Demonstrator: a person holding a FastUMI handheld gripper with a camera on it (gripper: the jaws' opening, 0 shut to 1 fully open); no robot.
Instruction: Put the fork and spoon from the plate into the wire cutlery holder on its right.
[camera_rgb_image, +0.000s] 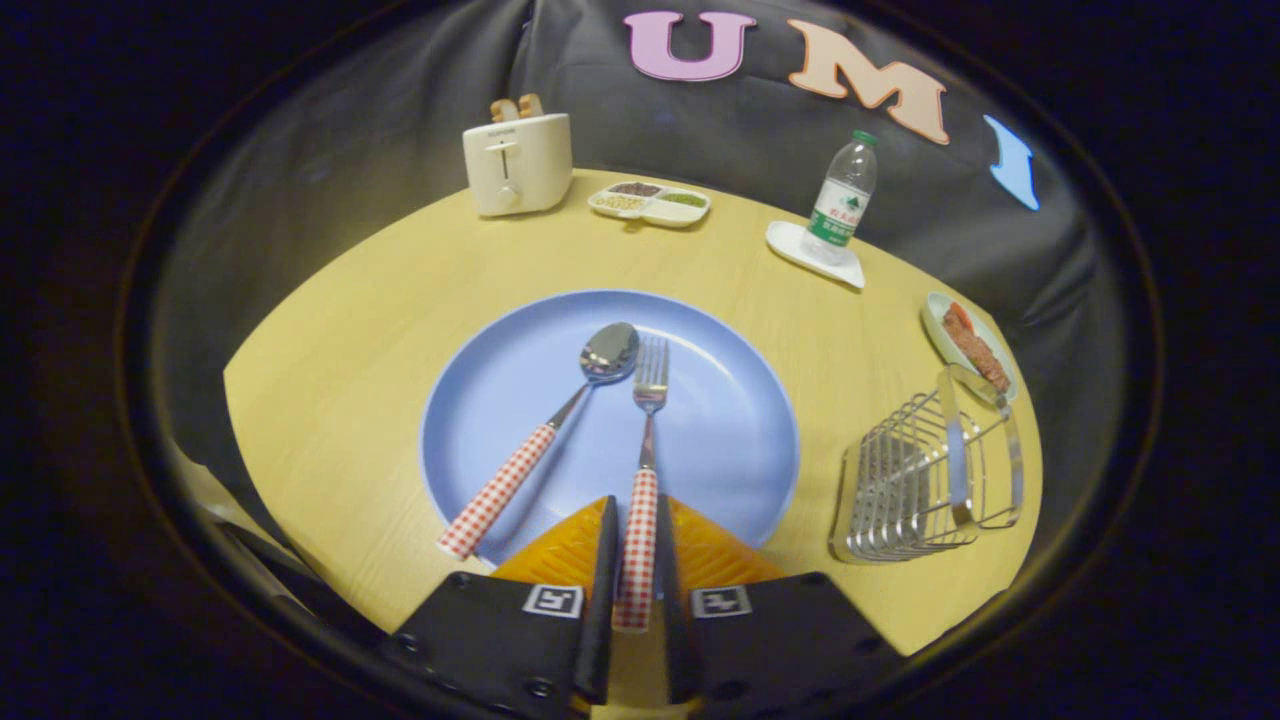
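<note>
Fork (648, 420) first: the hand-held gripper (638, 540) squeezes its checked handle on the plate (500, 400). Next, lift it over to the wire cutlery holder (925, 480).

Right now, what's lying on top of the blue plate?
A spoon and fork, handles overhanging the blue plate. The tongs straddle the fork's handle, hiding the rim beneath.
</note>
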